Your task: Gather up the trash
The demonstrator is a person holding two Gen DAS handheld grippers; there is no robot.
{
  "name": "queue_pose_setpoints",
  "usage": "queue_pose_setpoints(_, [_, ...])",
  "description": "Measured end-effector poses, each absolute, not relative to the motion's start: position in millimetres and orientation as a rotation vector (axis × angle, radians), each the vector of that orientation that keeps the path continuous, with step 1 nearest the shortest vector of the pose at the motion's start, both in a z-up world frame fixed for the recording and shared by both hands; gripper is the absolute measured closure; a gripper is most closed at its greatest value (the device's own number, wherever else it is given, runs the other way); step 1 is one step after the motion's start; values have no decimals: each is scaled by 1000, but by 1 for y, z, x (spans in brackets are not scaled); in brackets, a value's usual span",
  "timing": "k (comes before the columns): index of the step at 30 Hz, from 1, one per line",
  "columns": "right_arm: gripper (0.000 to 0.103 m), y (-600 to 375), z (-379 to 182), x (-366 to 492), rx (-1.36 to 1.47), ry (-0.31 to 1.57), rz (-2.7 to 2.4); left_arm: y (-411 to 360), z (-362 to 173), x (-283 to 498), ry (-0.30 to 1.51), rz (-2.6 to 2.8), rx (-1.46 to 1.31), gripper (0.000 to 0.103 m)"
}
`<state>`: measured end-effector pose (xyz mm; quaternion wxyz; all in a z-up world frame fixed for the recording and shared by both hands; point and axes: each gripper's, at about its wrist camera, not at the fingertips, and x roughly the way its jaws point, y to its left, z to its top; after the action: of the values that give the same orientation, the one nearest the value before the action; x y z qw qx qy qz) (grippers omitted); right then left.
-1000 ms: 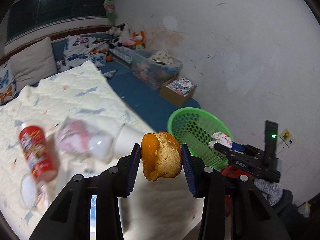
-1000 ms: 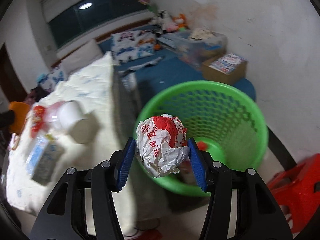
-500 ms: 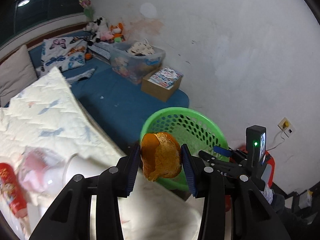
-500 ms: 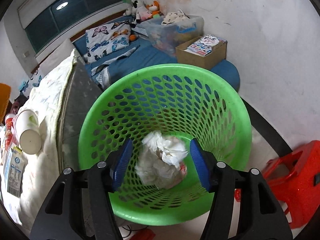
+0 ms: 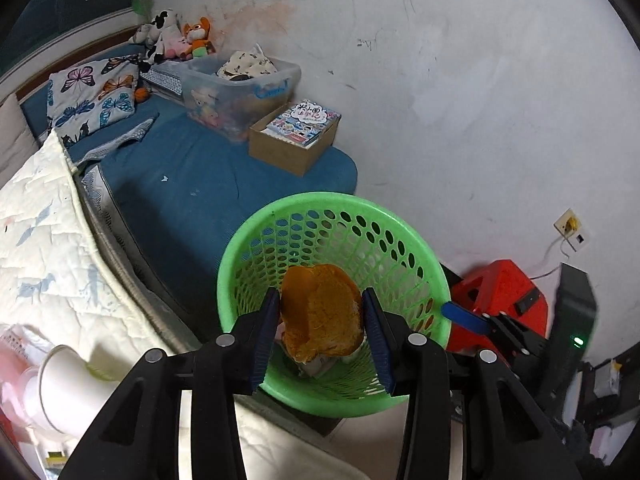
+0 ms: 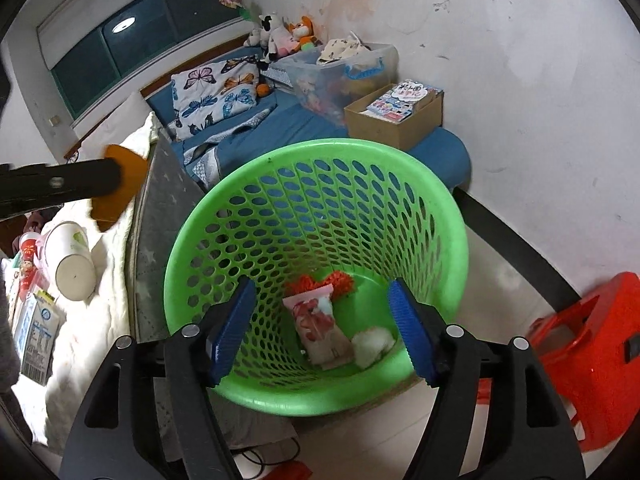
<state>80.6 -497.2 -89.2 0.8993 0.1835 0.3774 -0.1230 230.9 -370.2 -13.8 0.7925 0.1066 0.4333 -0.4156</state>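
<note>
My left gripper (image 5: 322, 332) is shut on an orange peel (image 5: 320, 314) and holds it above the green basket (image 5: 240, 256). My right gripper (image 6: 322, 328) is open and empty, over the green basket's (image 6: 452, 280) mouth. Inside the basket lie a pink snack wrapper (image 6: 320, 326), a white paper ball (image 6: 374, 345) and something red (image 6: 340, 282). The left gripper with the peel (image 6: 120, 184) shows at the left of the right wrist view.
A quilted white bed (image 5: 44, 248) left of the basket holds a paper cup (image 6: 72, 260), a red can (image 6: 26, 252) and a carton (image 6: 36, 336). A red stool (image 6: 592, 356) stands right of the basket. A cardboard box (image 5: 294, 138) and plastic bin (image 5: 240, 88) sit behind.
My right gripper opened and dropped the crumpled wrapper into the basket. My left gripper carried the peel from over the bed to above the basket.
</note>
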Motion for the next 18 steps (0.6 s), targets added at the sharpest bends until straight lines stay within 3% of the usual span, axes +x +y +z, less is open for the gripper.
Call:
queue_pose_setpoints(4, [33,-496,-85,73,392,766,-254,-381,-22,229,950,-898,234,58])
queue_pose_setpoints(8, [33,-493,-81,68,388,757,-254,-382,-27,226,949,-901,212,41])
queue_pose_setpoints(10, [33,-492,-80,66,387,754,-256,-382,-26,221,933,-914,212,40])
queue_pose_setpoints(12, [33,-491,-81,64,393,755,-253,-381,-24,219,927,-919,212,29])
queue_pose_setpoints(18, [33,-479,-78,60,394,757,-231,-358,-10,216,897,-906,170,29])
